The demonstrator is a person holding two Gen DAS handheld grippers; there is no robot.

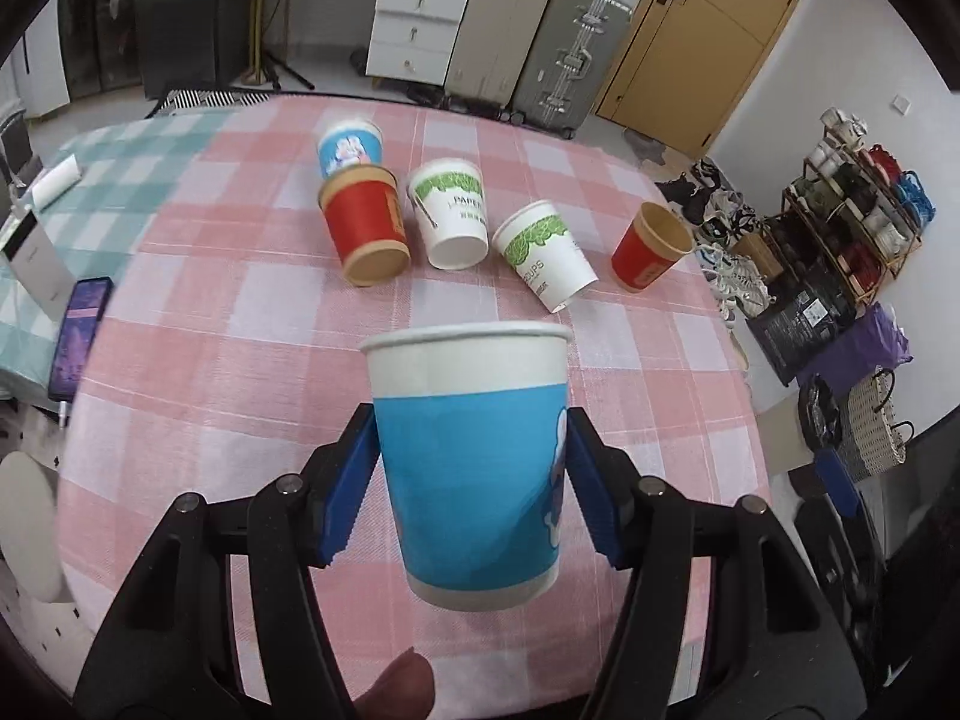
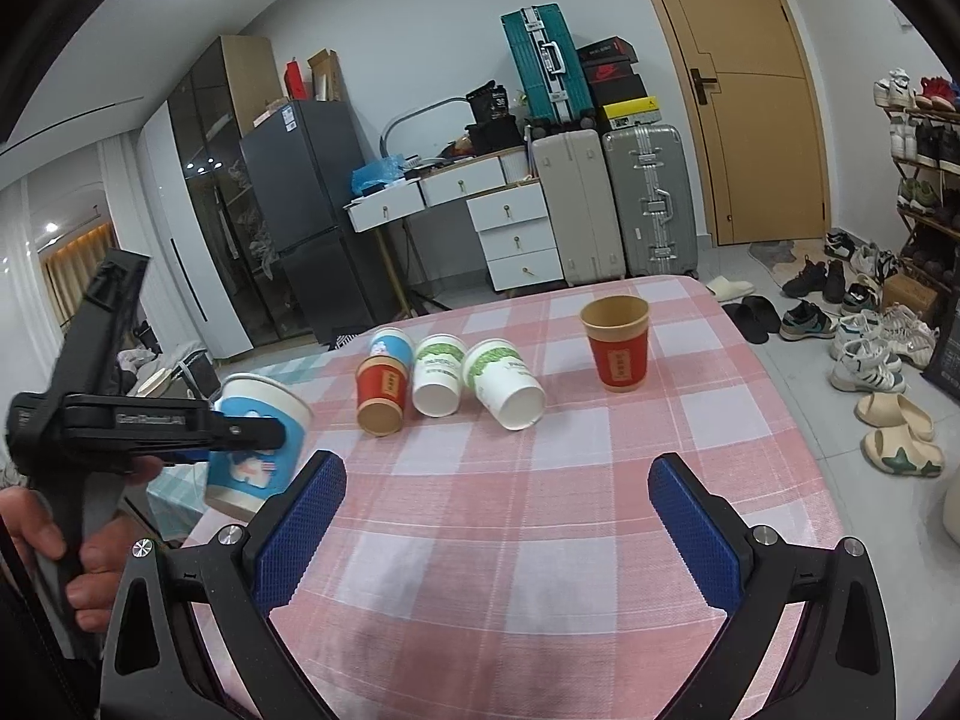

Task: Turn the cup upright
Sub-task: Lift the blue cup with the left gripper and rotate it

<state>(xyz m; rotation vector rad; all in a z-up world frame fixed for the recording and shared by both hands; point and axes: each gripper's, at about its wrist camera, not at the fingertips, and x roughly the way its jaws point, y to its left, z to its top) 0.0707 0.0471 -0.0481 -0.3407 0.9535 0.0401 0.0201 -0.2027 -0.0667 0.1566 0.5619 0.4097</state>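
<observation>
My left gripper [image 1: 471, 459] is shut on a blue and white paper cup [image 1: 474, 456], held mouth up above the pink checked table [image 1: 240, 360]. The same cup [image 2: 258, 444] and left gripper [image 2: 264, 438] show at the left of the right wrist view. Further back lie a red cup [image 1: 366, 225], a green-patterned white cup [image 1: 453, 216] and a second white cup [image 1: 543, 252] on their sides. A second blue cup [image 1: 350, 147] is behind them. A red cup [image 1: 651, 246] stands upright at the right. My right gripper [image 2: 498, 480] is open and empty above the table.
A phone [image 1: 81, 336] and a white box [image 1: 33, 264] lie on the teal cloth at the left. Suitcases [image 2: 612, 204], a drawer unit [image 2: 516, 234] and a door [image 2: 750, 90] stand behind the table. Shoes [image 2: 864, 348] cover the floor at the right.
</observation>
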